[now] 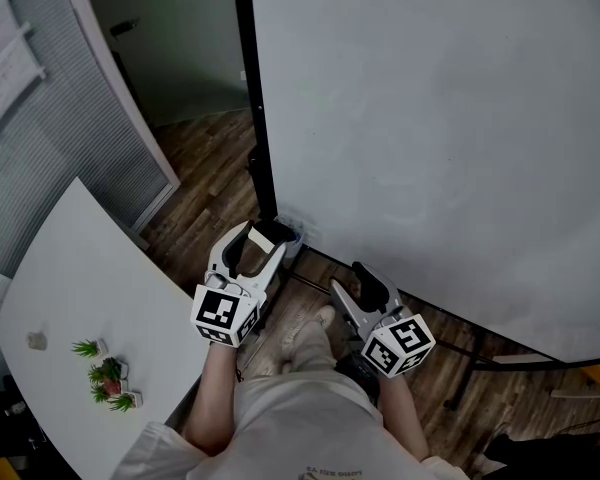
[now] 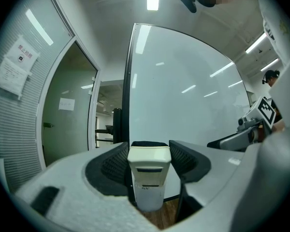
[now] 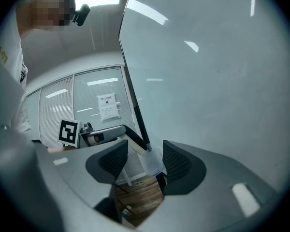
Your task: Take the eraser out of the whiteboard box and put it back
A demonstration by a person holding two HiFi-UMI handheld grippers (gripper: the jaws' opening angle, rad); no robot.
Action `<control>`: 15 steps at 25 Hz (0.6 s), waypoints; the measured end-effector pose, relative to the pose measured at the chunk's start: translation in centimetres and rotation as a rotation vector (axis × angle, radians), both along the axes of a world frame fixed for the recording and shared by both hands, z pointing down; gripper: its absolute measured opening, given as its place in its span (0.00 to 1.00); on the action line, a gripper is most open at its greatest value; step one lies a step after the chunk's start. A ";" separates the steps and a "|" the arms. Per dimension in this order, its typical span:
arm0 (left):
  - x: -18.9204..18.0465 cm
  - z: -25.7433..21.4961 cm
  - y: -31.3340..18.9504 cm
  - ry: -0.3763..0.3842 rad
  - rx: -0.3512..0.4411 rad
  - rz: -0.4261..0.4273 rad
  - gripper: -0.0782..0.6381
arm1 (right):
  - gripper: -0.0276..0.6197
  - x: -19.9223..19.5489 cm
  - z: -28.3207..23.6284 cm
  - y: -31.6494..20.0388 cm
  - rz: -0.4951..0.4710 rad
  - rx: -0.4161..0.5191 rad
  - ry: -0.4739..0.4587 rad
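- One white desk [image 1: 80, 278] sits at the far left of the head view. It carries three small green potted plants [image 1: 108, 374] and one small grey object [image 1: 37, 341]. Neither gripper view shows the desk.
- One paper notice [image 2: 14, 66] hangs on the blinds. It shows in both gripper views but is only partly in the head view.
- The left hand-held gripper [image 1: 263, 236] is clamped on the single eraser [image 1: 261, 241]. It holds the eraser in the air, outside and just beside the one translucent whiteboard box [image 1: 293, 234].
- Only the left gripper view shows the grip closely. Both pads press the sides of the cream eraser, which has dark felt at its far end and two dark slots on its face.
- One whiteboard [image 1: 430, 118] fills the right of every view. The box, low on its dark frame, is clear only from the head.
- The right hand-held gripper [image 1: 348, 280] has its jaws apart with nothing between them.
- Through that gap, the right gripper view shows the wooden floor [image 3: 137, 197] and the left gripper's marker cube [image 3: 69, 132].
- The head view shows two marker cubes, one on each gripper.
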State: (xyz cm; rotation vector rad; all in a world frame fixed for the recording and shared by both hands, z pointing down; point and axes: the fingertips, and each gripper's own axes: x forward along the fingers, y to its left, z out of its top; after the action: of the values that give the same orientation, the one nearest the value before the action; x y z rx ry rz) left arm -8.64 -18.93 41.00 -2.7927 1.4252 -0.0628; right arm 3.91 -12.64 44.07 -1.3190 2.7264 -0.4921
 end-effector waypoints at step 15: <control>0.3 0.5 -0.4 -0.015 -0.021 0.005 0.48 | 0.40 0.2 0.3 -0.3 -0.002 -0.011 -0.005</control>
State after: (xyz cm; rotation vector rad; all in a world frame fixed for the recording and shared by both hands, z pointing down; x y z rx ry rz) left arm -8.30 -19.37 41.51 -2.8056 1.4231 -0.0996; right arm 4.13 -12.91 44.39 -1.3159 2.7250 -0.5106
